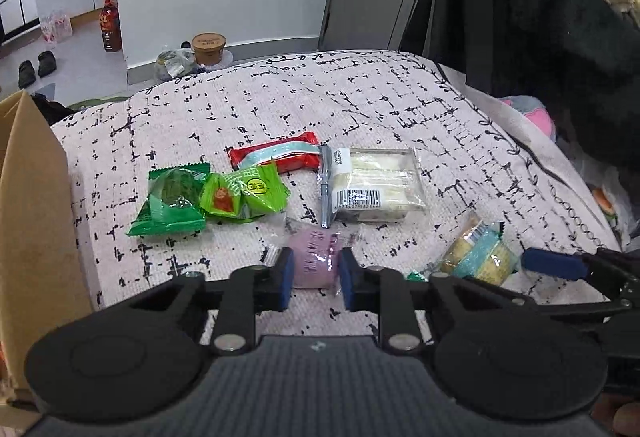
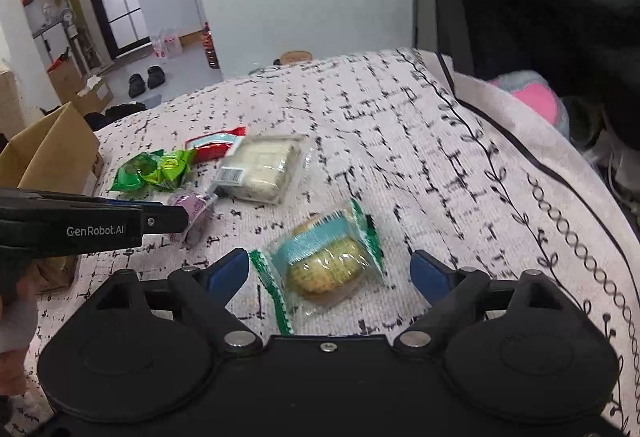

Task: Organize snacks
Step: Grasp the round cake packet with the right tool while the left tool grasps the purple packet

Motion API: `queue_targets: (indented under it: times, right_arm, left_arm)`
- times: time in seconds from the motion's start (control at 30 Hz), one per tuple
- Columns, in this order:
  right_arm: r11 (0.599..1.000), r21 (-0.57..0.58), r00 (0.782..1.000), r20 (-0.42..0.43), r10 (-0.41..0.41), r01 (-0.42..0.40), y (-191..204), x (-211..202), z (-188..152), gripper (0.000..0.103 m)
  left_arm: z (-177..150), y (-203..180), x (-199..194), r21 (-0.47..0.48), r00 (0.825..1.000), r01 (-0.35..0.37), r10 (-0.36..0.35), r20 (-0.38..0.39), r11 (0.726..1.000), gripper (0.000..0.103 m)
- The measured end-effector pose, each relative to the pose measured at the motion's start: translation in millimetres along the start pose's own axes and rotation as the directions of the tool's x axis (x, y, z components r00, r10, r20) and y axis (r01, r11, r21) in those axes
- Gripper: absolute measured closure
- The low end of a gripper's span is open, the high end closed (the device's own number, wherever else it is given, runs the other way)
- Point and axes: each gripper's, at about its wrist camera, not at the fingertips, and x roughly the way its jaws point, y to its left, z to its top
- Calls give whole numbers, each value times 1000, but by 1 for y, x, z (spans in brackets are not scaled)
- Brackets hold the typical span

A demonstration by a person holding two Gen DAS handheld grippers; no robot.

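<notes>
Several wrapped snacks lie on a pink patterned cloth. My left gripper is shut on a purple wrapped snack, its blue pads pressing both sides; it also shows in the right wrist view. My right gripper is open, its fingers on either side of a yellow cake in a teal and green wrapper, also in the left wrist view. Farther off lie two green packets, a red packet and a clear pack of white sandwiches.
A brown cardboard box stands at the left edge of the cloth, also in the right wrist view. Dark clothing hangs at the back right. A pink plush lies beyond the right edge. A paper cup stands behind.
</notes>
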Motion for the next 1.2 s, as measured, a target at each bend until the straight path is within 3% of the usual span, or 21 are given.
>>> queue_targets:
  times: [0.1,0.3,0.43,0.53,0.7,0.8,1.2]
  right_arm:
    - [1000,-11,1000,-7,9,-9,2,5,1,15]
    - [999,-39,1000,-21,9,-10,4,15,-2,16]
    - [998,-56,999,-27,-24,23,6,18,-4,40]
    - [999,-50,1000,-19,-20,19,2,17,-5,50]
    - [1000,-26,1000,-9,-8,8,-3,14,-5,55]
    - [1000,-4,1000,-4,-2,2,-7,11,-5,56]
    - [999,42,1000,3,13,-13,-14,8,-6,56]
  left_arm:
    - [0,1,-3,-2,1000,9,-9,0,1000,91]
    - [-3,3,-3,-13,1000,22,-22,-5,1000,91]
    - [-3,4,-4,-19,1000,25,-25,-3,1000,89]
    - [-2,2,-5,-2,999,34,-34,-5,999,83]
    - [1,-1,-5,4,999,27,-27,21,1000,37]
    - [4,-4,-5,26,999,13,-15,52,1000,28]
    - [-3,-9,22,81,999,-48,47,19,996,27]
